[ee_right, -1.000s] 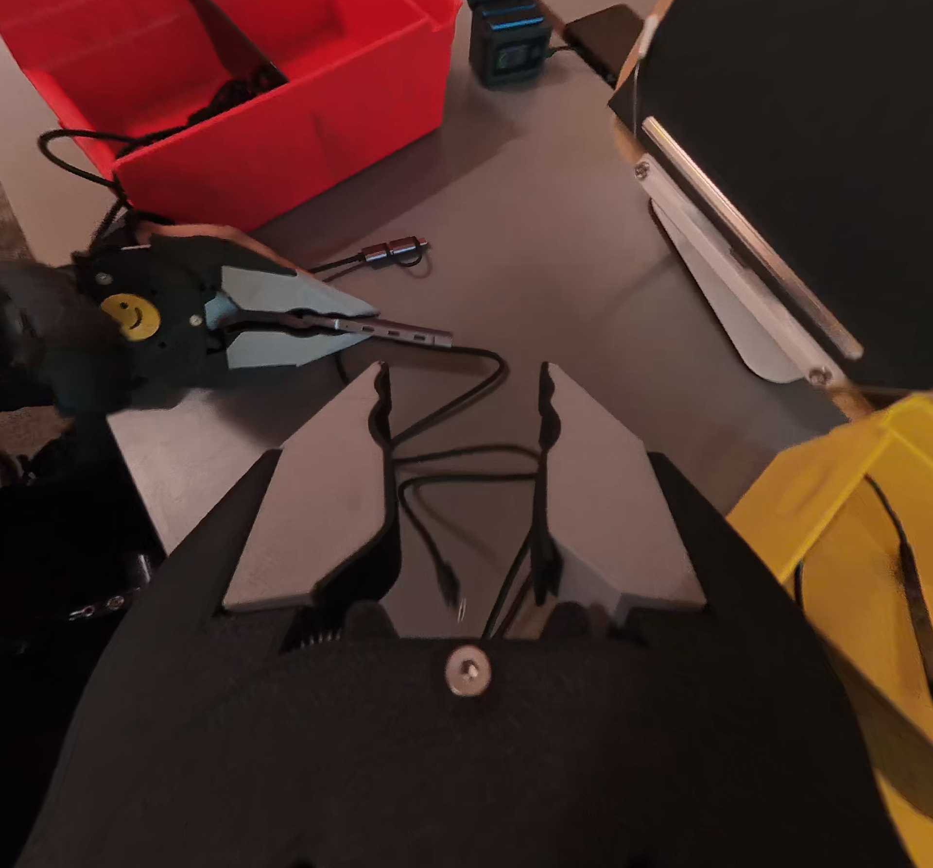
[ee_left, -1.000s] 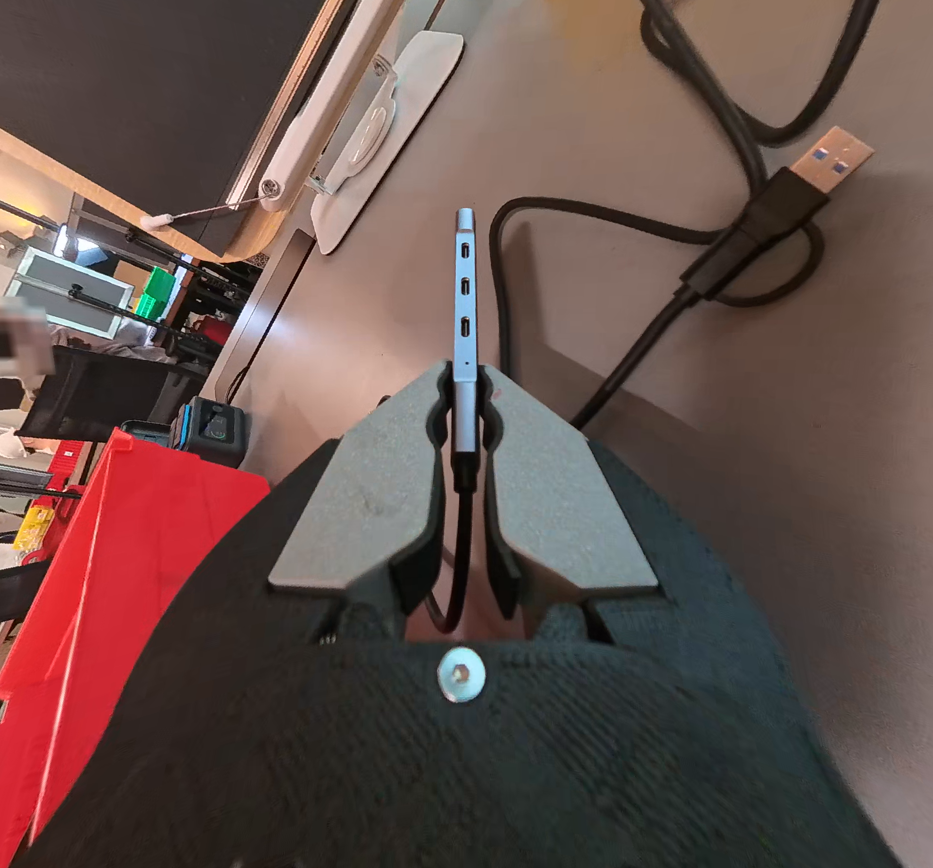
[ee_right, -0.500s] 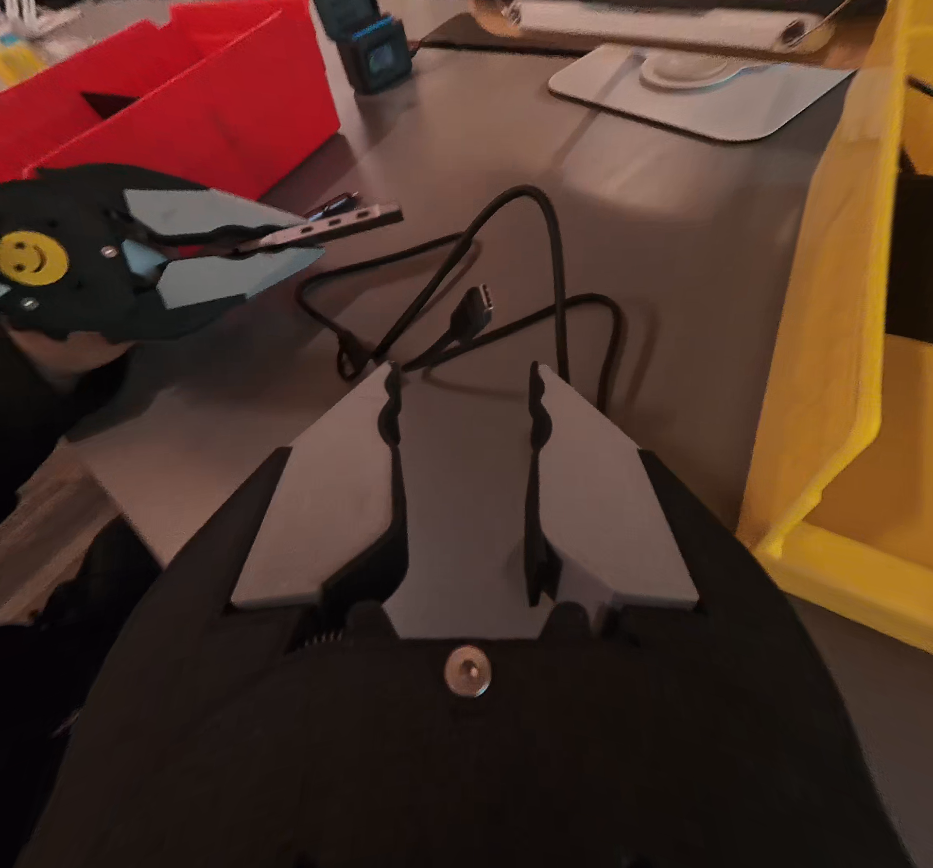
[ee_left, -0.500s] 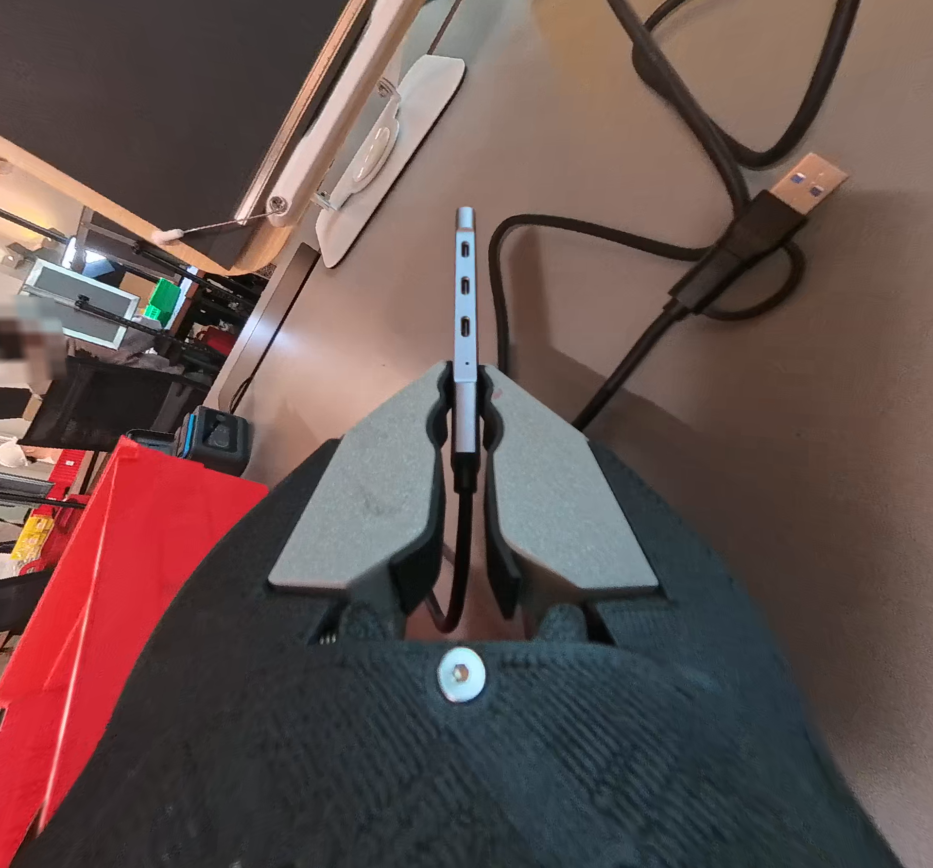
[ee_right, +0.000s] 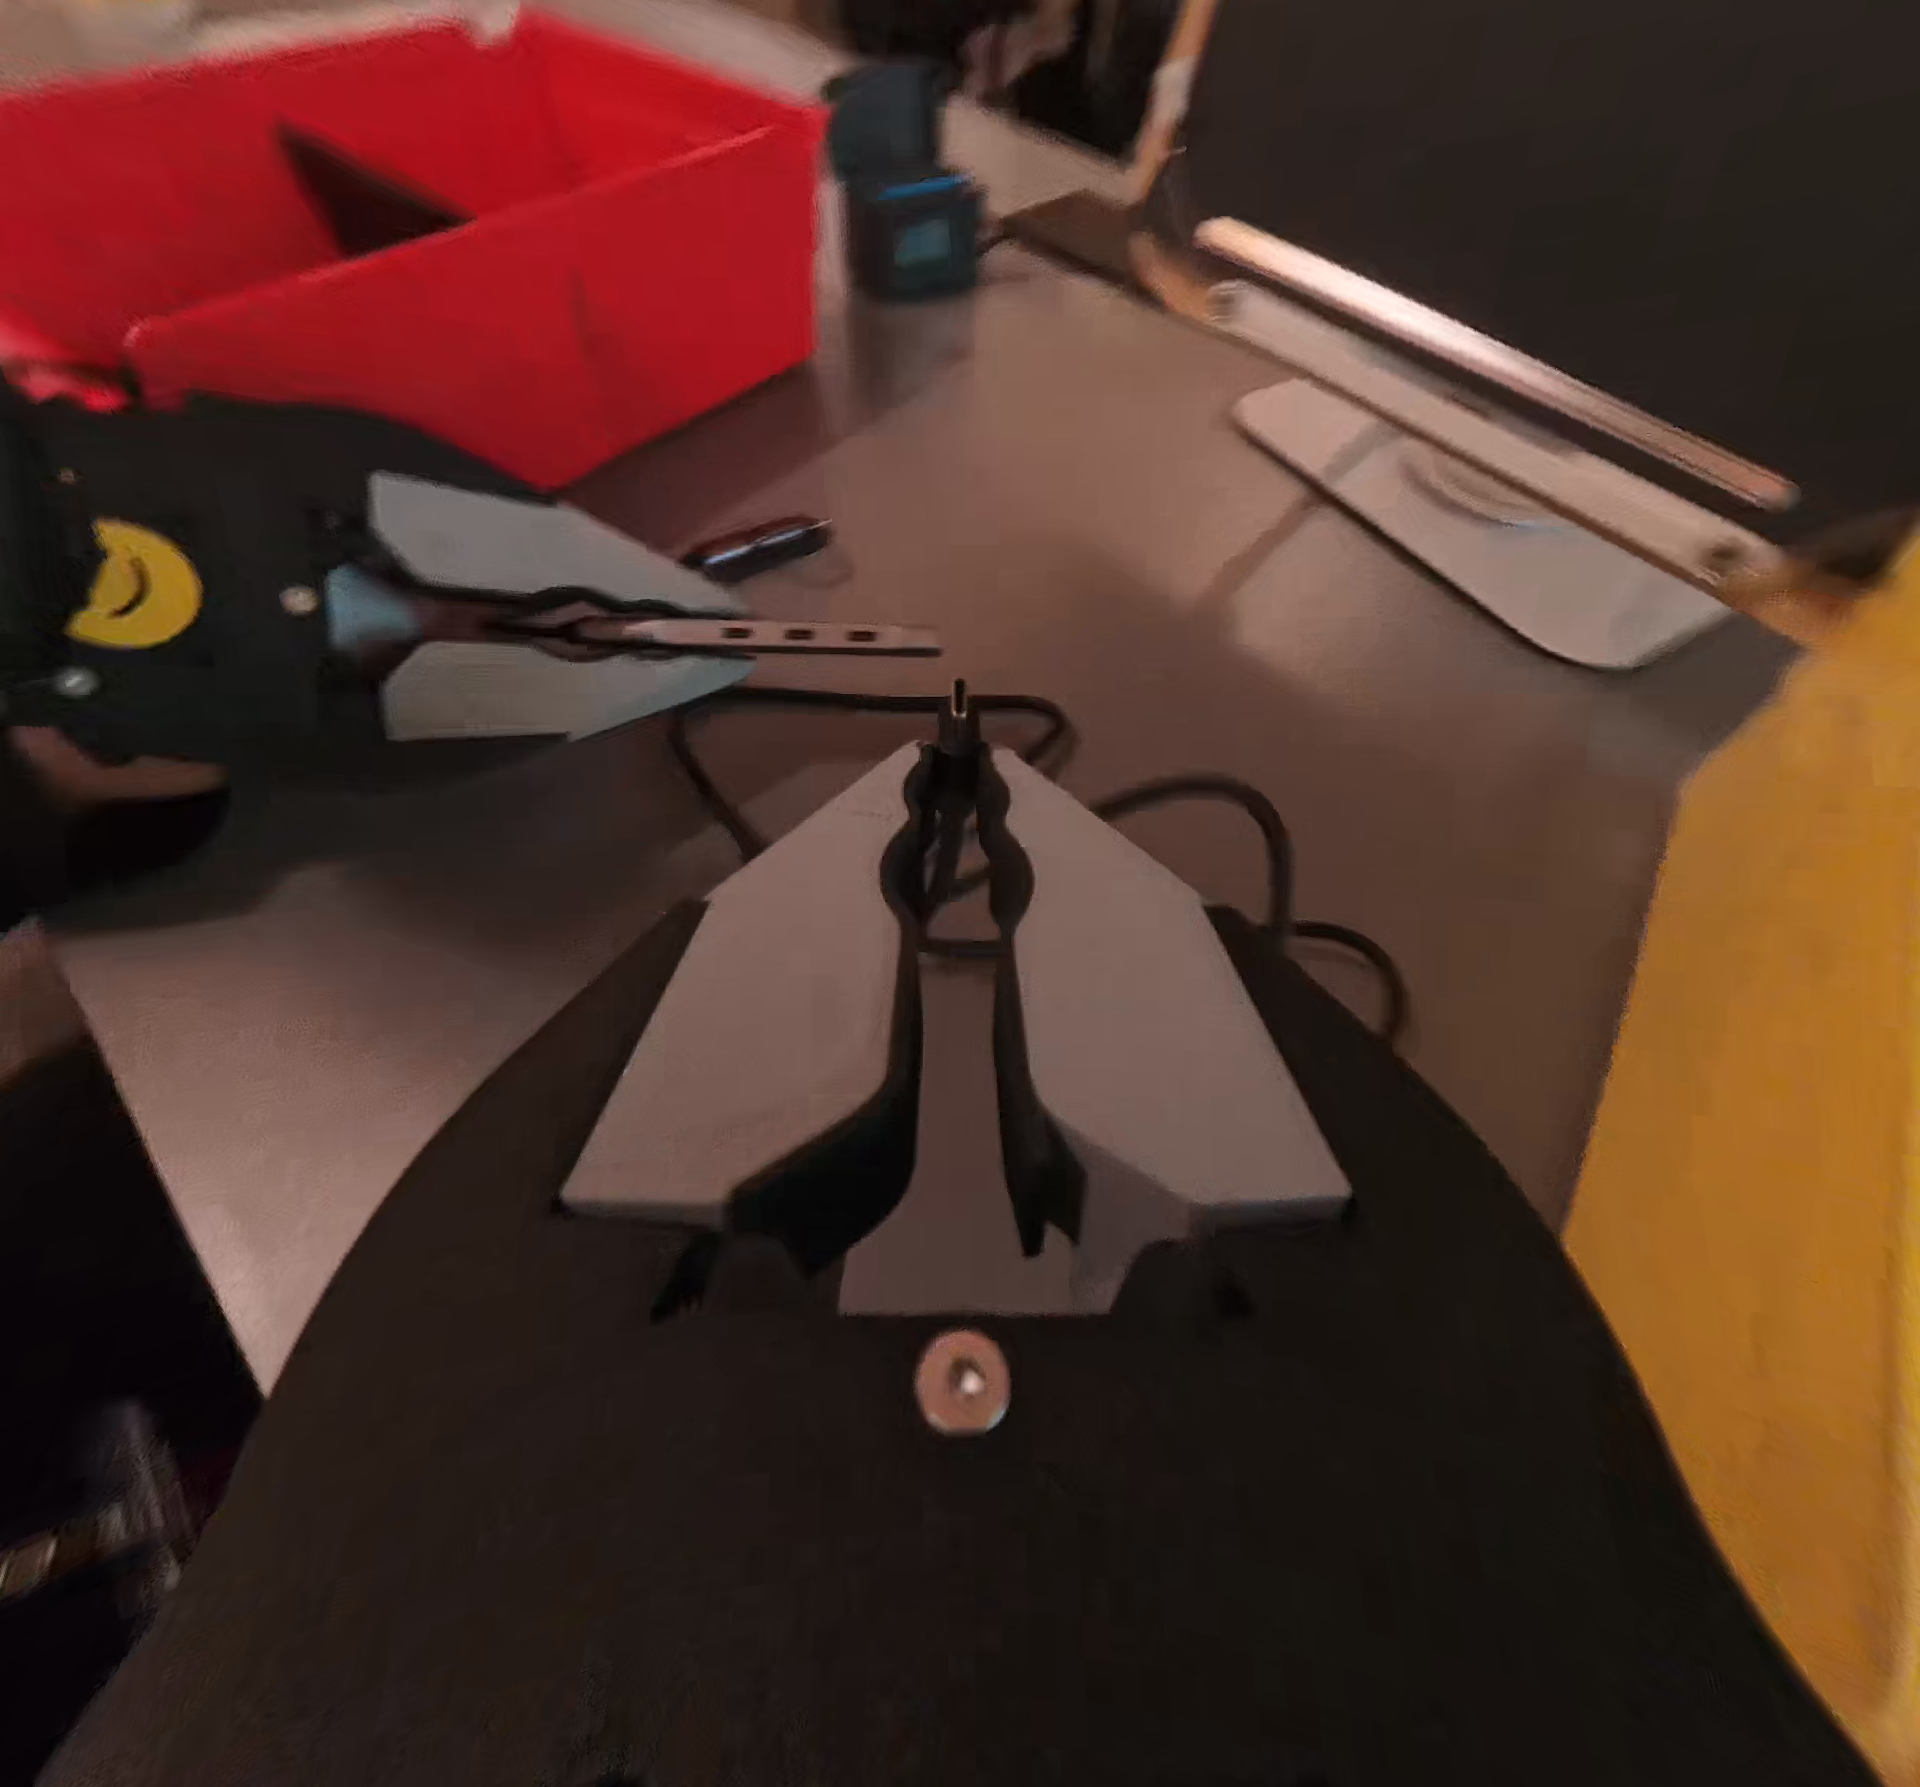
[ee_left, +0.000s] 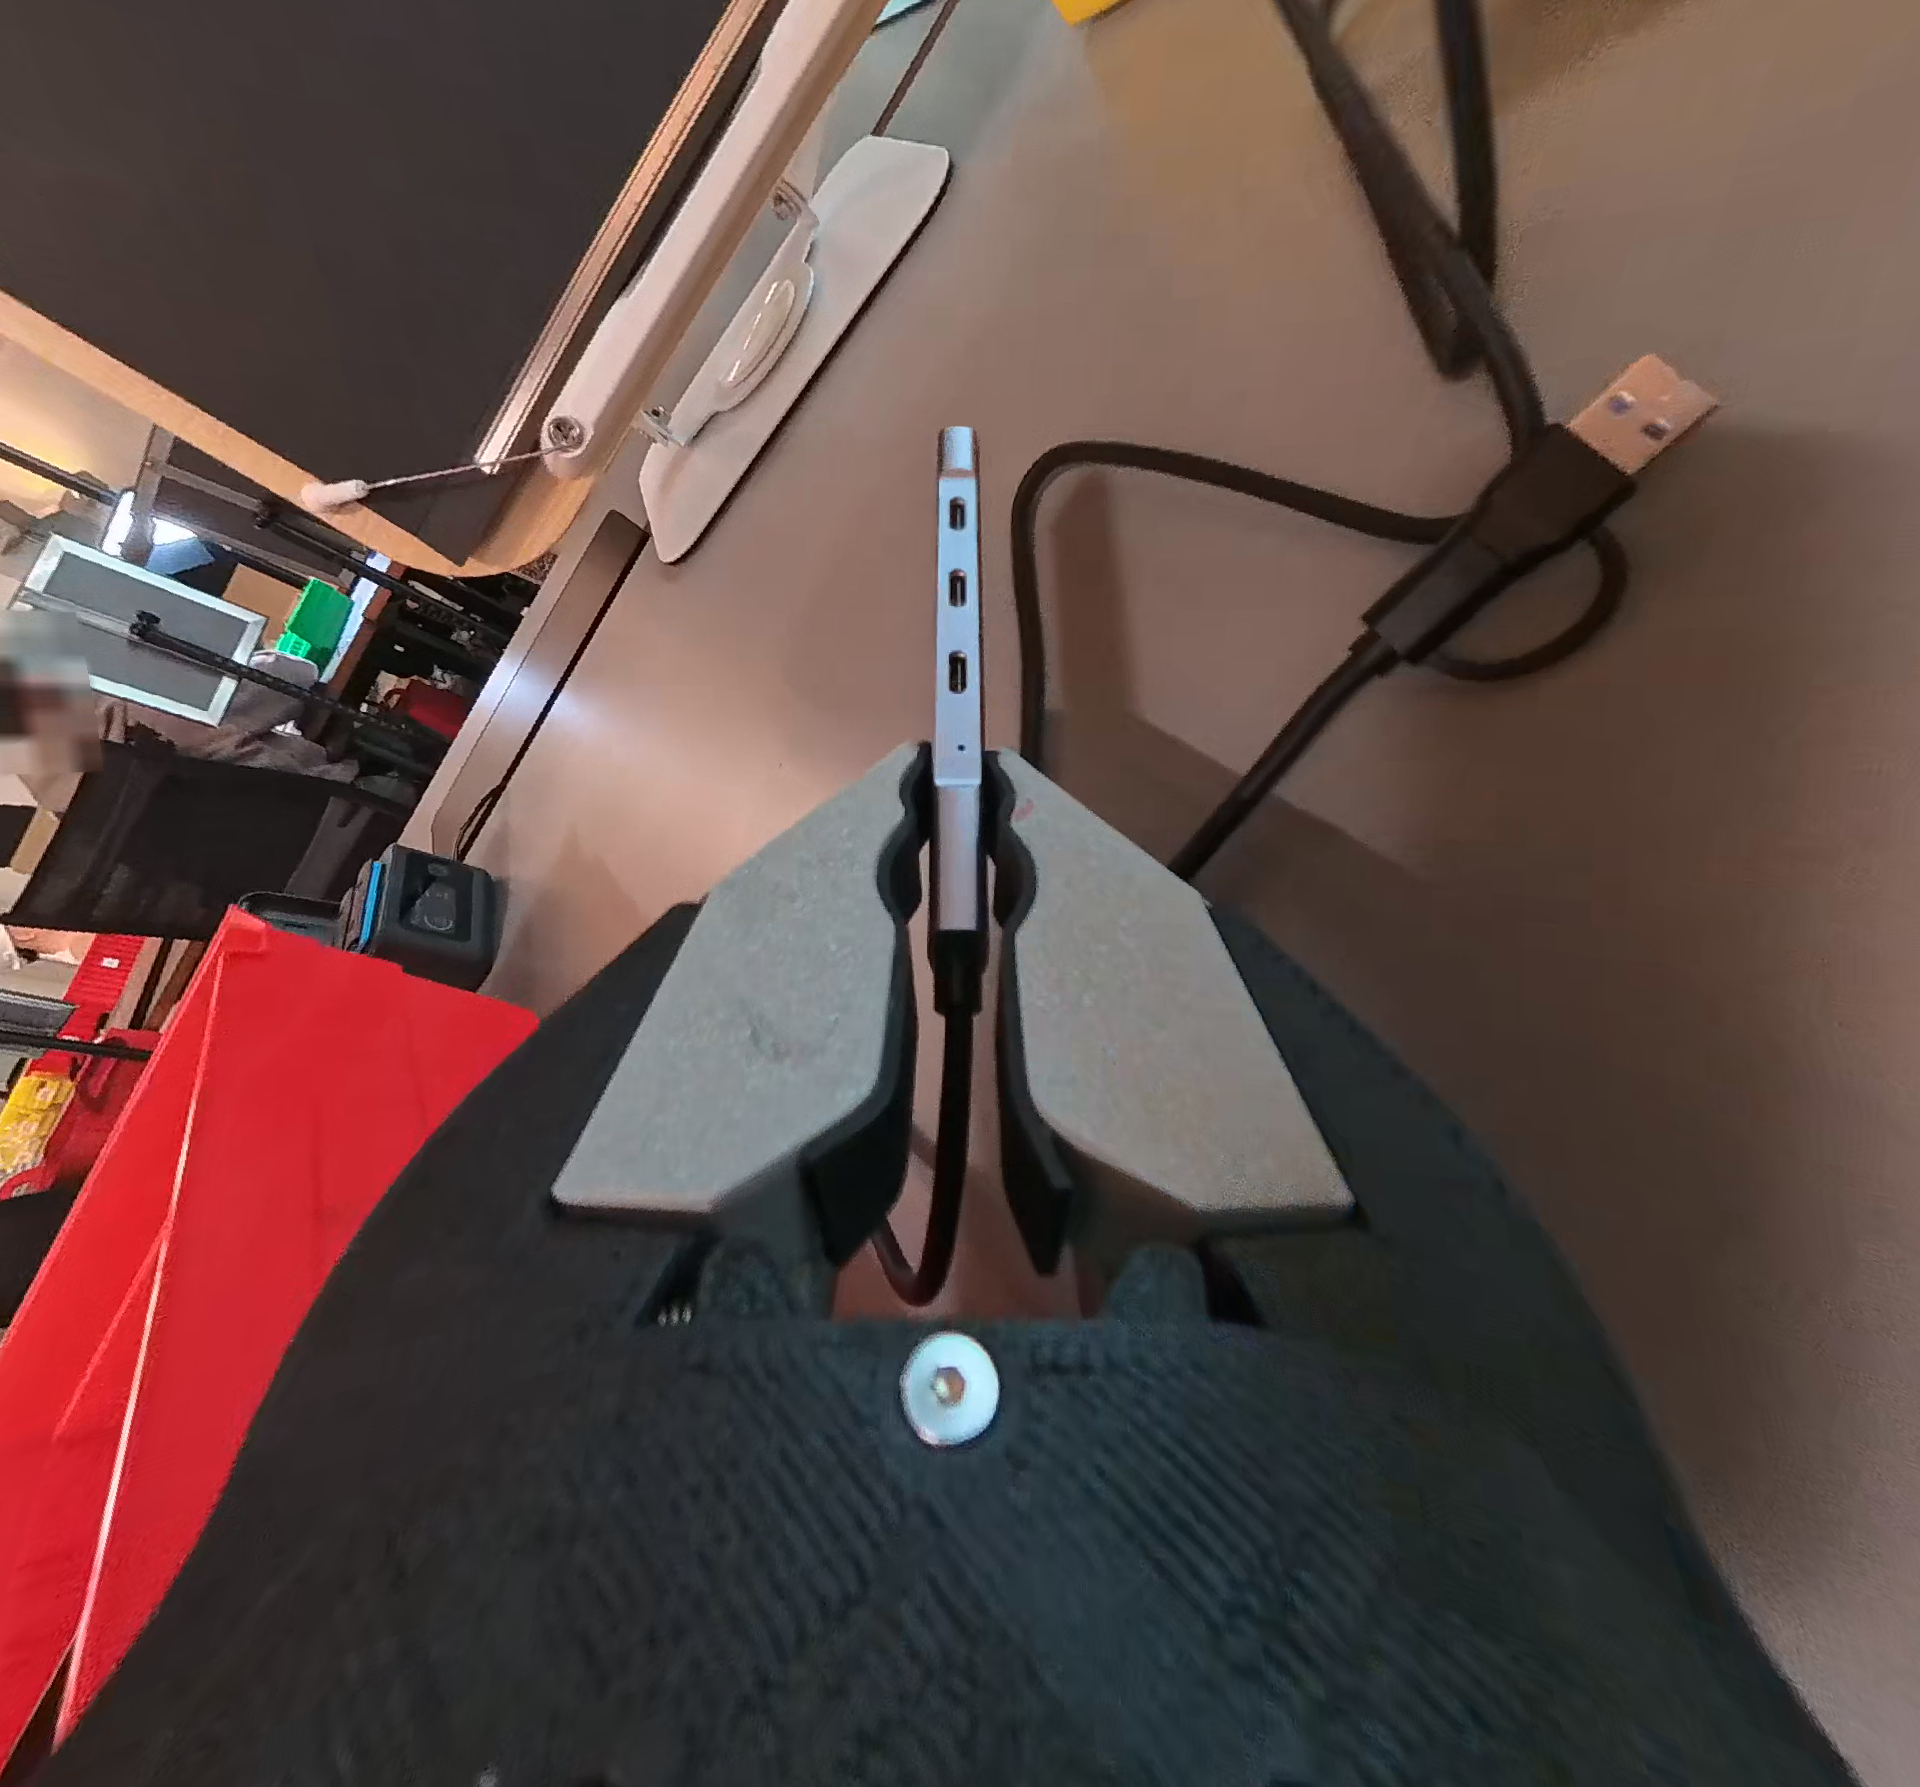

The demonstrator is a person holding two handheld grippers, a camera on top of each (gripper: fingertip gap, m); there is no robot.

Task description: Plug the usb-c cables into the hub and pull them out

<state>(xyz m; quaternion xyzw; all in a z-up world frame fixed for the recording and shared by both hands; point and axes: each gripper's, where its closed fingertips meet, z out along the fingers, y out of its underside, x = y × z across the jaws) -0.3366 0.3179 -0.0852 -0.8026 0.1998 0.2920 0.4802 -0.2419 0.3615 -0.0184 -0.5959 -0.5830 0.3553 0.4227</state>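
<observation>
My left gripper (ee_left: pixel 958 763) is shut on the cable end of a slim grey hub (ee_left: pixel 958 594), held above the table with its three ports facing the camera. In the right wrist view the left gripper (ee_right: pixel 732 641) holds the hub (ee_right: pixel 821 637) level, pointing right. My right gripper (ee_right: pixel 956 763) is shut on a black USB-C cable plug (ee_right: pixel 958 711), whose metal tip points up just below and to the right of the hub's end, apart from it. The cable (ee_right: pixel 1226 802) trails over the table behind it.
A red bin (ee_right: pixel 468 303) stands at the back left and a yellow bin (ee_right: pixel 1766 1010) close on the right. A monitor stand base (ee_right: pixel 1455 532), a small black-and-blue device (ee_right: pixel 914 220) and a small adapter (ee_right: pixel 764 542) are on the table. A black cable with a USB-A plug (ee_left: pixel 1642 412) lies to the right. The tips of one gripper are about 12 cm away from the tips of the other. From my left tips it is roughly 9 cm to the small adapter (ee_right: pixel 764 542); from my right, 20 cm.
My right gripper has gone from open and empty to shut on the USB-C plug and has brought it up near the hub. The left gripper still holds the hub, barely moved.
</observation>
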